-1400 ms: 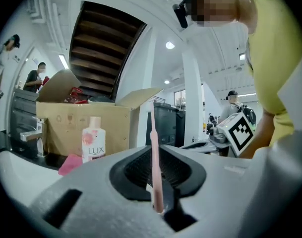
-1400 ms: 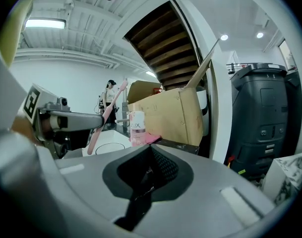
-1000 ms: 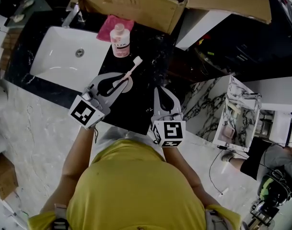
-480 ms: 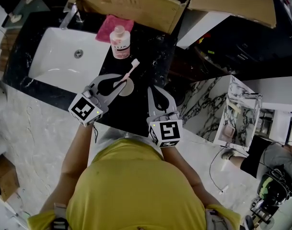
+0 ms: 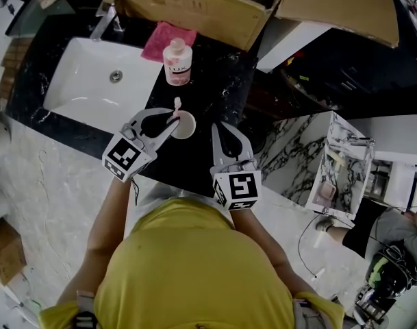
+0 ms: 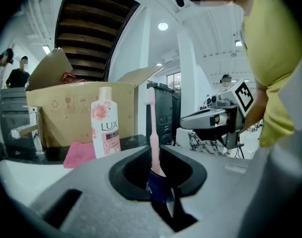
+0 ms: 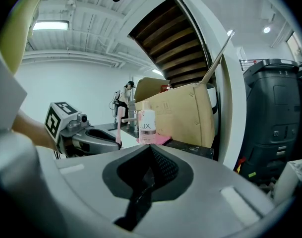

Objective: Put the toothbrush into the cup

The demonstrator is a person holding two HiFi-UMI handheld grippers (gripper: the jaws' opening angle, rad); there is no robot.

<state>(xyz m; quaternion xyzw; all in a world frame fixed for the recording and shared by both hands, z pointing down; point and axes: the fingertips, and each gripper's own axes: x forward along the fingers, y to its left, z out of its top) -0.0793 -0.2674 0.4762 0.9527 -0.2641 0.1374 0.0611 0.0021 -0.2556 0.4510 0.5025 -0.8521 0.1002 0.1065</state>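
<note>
Standing at the near edge of the dark bench (image 5: pixel 211 81), a person in a yellow top (image 5: pixel 194 266) holds a gripper in each hand, both pointing away over the surface. The right gripper (image 5: pixel 225 132) lies over bare bench with its fingers closed together and nothing between them. Just to its left, the left gripper (image 5: pixel 168 120) has the pink toothbrush (image 5: pixel 175 110) between its fingers. The left gripper view shows the dark lower end of the handle pinched there, the brush standing upright with its head on top, while the fingers are just starting to ease apart. The brush stands at the left rim of the white cup (image 5: pixel 184 125), which sits on the bench between the two grippers. The fingers cover the brush's lower end, so I cannot tell whether it has gone inside the cup. Beyond the cup stands a pink bottle (image 5: pixel 177 62), with a pink cloth (image 5: pixel 160 38) behind it. A white sink (image 5: pixel 85 81) is set into the bench to the left, and an open cardboard box (image 5: pixel 194 9) stands at the far edge.
</note>
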